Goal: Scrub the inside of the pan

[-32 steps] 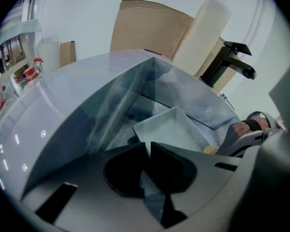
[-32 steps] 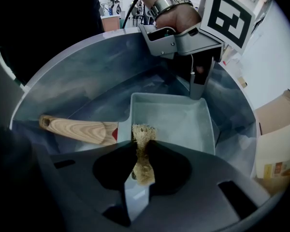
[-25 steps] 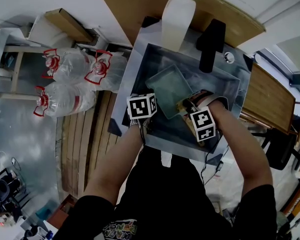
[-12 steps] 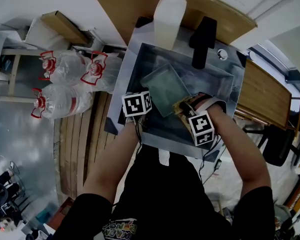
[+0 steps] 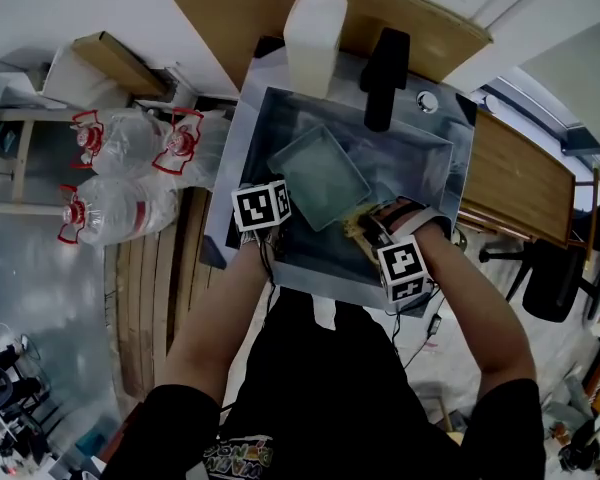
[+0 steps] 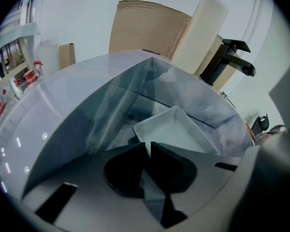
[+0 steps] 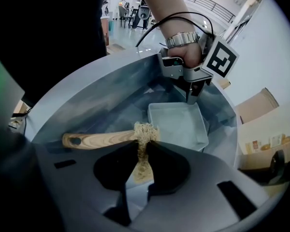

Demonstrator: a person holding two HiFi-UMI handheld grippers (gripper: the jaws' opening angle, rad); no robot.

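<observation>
A pale rectangular pan (image 5: 320, 176) lies tilted in the steel sink (image 5: 420, 148). My left gripper (image 5: 283, 211) is shut on the pan's rim at its near-left side. In the left gripper view, the rim (image 6: 147, 141) runs between the closed jaws of that gripper (image 6: 149, 150). My right gripper (image 5: 365, 230) is shut on a scrub brush (image 5: 355, 223) at the pan's right edge. In the right gripper view, the pale bristles (image 7: 144, 134) are pinched between the jaws (image 7: 142, 151). The wooden handle (image 7: 94, 139) sticks out to the left. The brush head sits at the near corner of the pan (image 7: 179, 124).
A black faucet (image 5: 382, 73) and a white bottle (image 5: 313, 33) stand behind the sink. Large water jugs (image 5: 130, 168) sit on the floor to the left. A wooden board (image 5: 520, 183) lies right of the sink. A cardboard sheet (image 6: 147, 28) leans at the back.
The right gripper has shifted a little with the brush beside the pan's edge and lifted slightly. The left gripper keeps its hold on the rim. The head view has drifted.
</observation>
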